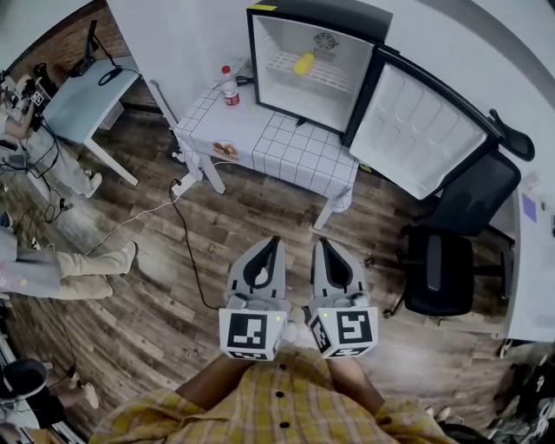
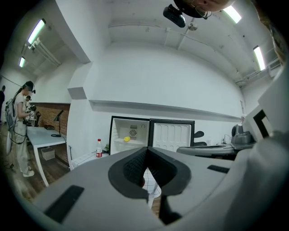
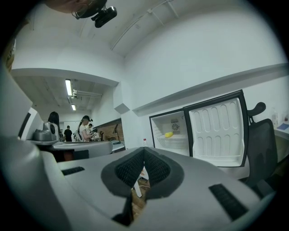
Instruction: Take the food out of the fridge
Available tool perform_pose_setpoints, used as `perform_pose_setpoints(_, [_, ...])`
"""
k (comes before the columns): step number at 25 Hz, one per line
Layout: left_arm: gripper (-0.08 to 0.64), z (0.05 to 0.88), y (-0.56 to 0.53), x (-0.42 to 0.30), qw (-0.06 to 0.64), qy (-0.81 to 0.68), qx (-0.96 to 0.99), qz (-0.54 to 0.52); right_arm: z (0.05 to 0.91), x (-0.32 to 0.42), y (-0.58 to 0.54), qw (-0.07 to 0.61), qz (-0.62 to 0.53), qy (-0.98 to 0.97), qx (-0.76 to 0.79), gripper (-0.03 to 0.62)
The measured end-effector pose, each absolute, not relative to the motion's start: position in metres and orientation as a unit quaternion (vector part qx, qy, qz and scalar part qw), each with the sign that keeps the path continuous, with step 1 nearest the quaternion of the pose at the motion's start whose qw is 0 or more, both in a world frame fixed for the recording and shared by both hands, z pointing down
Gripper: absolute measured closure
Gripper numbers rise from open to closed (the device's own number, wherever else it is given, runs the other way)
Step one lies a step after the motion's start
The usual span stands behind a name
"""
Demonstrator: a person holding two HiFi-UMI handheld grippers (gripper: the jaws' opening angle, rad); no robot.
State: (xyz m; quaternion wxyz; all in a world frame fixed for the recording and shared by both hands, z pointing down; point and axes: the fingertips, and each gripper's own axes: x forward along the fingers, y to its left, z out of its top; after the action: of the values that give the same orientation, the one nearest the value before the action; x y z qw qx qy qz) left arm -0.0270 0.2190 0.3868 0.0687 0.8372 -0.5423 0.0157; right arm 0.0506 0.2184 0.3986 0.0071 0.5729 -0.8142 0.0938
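Both pairs of our jaws are pressed together on nothing, left gripper [image 1: 274, 243] beside right gripper [image 1: 319, 244]. Well ahead, the yellow food [image 1: 303, 62] lies on the open fridge's [image 1: 321, 13] wire shelf. We judge it light, soft and easily bruised, so best pinched gently across its middle.

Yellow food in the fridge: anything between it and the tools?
Nothing visible. The fridge door is wide open; the yellow food lies on the shelf. The left tool and right tool, both shut, face it across floor. The bottle stands left of the opening.
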Motion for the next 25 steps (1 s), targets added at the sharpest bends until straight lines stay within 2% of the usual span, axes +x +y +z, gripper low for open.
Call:
perform_pose_setpoints(11, [0.554, 0.387, 0.127, -0.029, 0.068, -0.526, 0.848, 0.014, 0.399, 0.051, 0.128, 0.011, 0.091, -0.801, 0.591, 0.586])
perform_pose_setpoints(25, [0.554, 0.367, -0.012, -0.066, 0.069, -0.499, 0.864, 0.010, 0.378, 0.024, -0.007, 0.010, 0.087, -0.775, 0.626, 0.586])
